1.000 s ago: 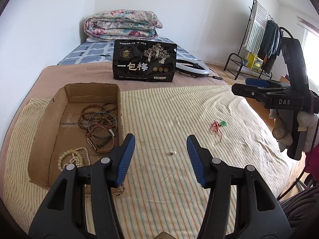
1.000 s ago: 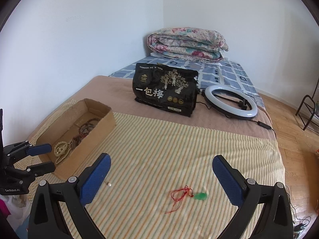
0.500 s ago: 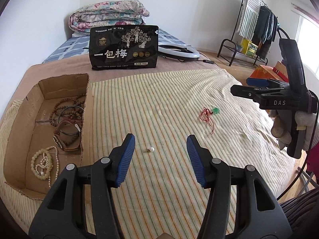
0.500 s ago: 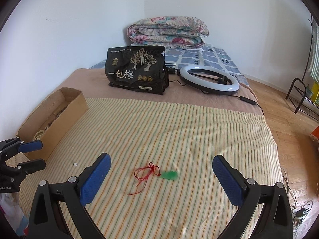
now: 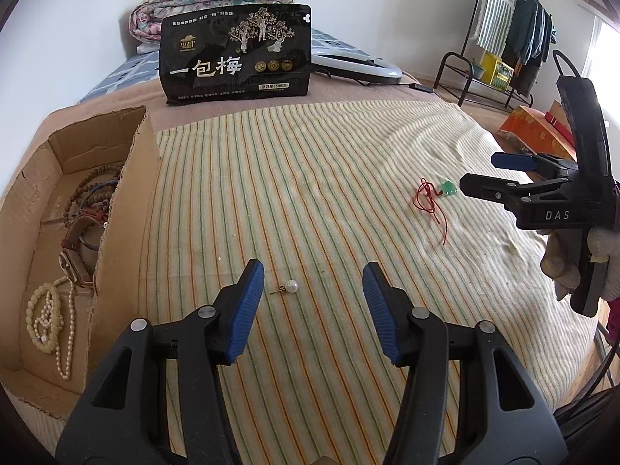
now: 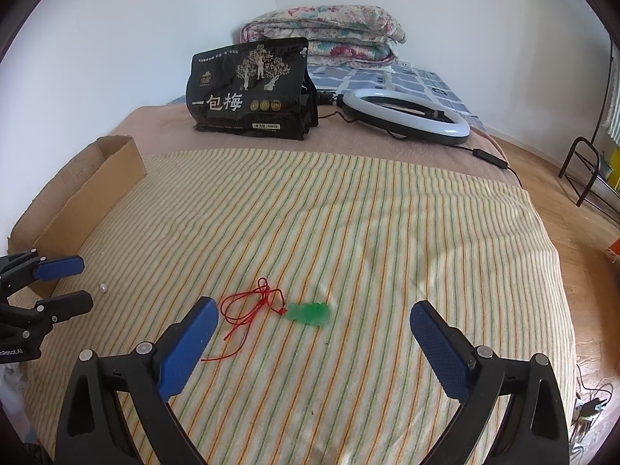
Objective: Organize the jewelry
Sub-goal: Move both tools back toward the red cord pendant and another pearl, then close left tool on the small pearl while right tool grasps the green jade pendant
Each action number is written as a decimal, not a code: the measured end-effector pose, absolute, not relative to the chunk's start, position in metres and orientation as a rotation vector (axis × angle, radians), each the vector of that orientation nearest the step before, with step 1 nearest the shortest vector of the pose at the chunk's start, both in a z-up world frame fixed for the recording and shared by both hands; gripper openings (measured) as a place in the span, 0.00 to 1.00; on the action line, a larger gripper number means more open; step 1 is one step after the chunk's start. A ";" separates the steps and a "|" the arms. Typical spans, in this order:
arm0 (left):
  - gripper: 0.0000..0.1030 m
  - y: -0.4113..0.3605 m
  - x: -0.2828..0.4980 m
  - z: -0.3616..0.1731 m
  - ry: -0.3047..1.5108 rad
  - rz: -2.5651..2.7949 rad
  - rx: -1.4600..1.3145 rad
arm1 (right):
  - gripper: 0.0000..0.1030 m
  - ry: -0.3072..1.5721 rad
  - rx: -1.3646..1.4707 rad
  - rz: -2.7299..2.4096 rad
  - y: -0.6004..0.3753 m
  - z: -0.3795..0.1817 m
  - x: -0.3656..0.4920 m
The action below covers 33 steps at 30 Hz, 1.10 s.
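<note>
The left tongs (image 5: 313, 285) stand wide apart with nothing between their blue ribbed pads, held low over the yellow-and-green striped bed cover (image 5: 329, 162). A small white pearl stud earring (image 5: 290, 286) lies on that cover just ahead of the left pad, nearer to it than to the right pad, its short metal post pointing toward the open brown cardboard box (image 5: 128, 209). The box sits on the same cover, to the left of the earring, and holds brown wooden bead bracelets (image 5: 91, 190), a brown-strapped wristwatch (image 5: 73, 255) and a cream bead and pearl necklace (image 5: 46, 317).

The right tongs (image 6: 312, 319) are spread very wide and grip nothing. A green jade-like pendant on a tangled red cord (image 6: 308, 312) lies on the striped cover just ahead of them, the pendant roughly midway between the pads and the cord trailing toward the left pad. From the earring it lies well apart, on the side away from the box.

Beyond the striped cover, a black snack bag with white Chinese lettering (image 6: 250, 91) stands upright on the brown blanket, with a white ring light (image 6: 407, 116) lying just beside it.
</note>
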<state>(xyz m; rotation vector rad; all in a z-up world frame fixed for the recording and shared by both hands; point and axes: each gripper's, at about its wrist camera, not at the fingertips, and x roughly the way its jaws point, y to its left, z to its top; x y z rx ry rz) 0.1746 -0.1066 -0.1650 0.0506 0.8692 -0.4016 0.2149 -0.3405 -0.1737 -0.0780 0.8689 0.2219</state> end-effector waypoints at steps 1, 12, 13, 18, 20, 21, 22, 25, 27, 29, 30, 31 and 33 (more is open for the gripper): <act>0.53 -0.107 0.175 -0.167 0.871 -0.401 0.053 | 0.97 0.875 -0.081 0.224 -0.340 -0.176 0.216; 0.38 -0.111 0.184 -0.179 0.883 -0.404 0.089 | 0.82 0.927 -0.113 0.220 -0.333 -0.197 0.231; 0.36 -0.112 0.184 -0.181 0.888 -0.406 0.089 | 0.81 0.930 -0.117 0.220 -0.332 -0.199 0.231; 0.35 -0.111 0.188 -0.187 0.907 -0.406 0.079 | 0.75 0.943 -0.122 0.228 -0.330 -0.204 0.234; 0.35 -0.111 0.189 -0.188 0.910 -0.401 0.073 | 0.75 0.943 -0.120 0.230 -0.330 -0.205 0.235; 0.35 -0.111 0.190 -0.189 0.912 -0.401 0.072 | 0.75 0.943 -0.118 0.231 -0.331 -0.205 0.235; 0.35 -0.111 0.190 -0.190 0.913 -0.400 0.073 | 0.75 0.944 -0.118 0.232 -0.330 -0.206 0.235; 0.30 -0.110 0.192 -0.191 0.915 -0.392 0.071 | 0.70 0.946 -0.119 0.237 -0.329 -0.207 0.236; 0.26 -0.108 0.193 -0.192 0.917 -0.386 0.063 | 0.66 0.945 -0.118 0.242 -0.328 -0.207 0.236; 0.21 -0.107 0.193 -0.192 0.917 -0.383 0.058 | 0.60 0.946 -0.116 0.245 -0.328 -0.207 0.236; 0.19 -0.107 0.193 -0.192 0.917 -0.383 0.057 | 0.54 0.946 -0.113 0.247 -0.328 -0.207 0.236; 0.15 -0.107 0.194 -0.193 0.918 -0.384 0.057 | 0.51 0.946 -0.110 0.250 -0.328 -0.207 0.236; 0.12 -0.107 0.193 -0.193 0.917 -0.387 0.059 | 0.43 0.947 -0.106 0.254 -0.329 -0.206 0.235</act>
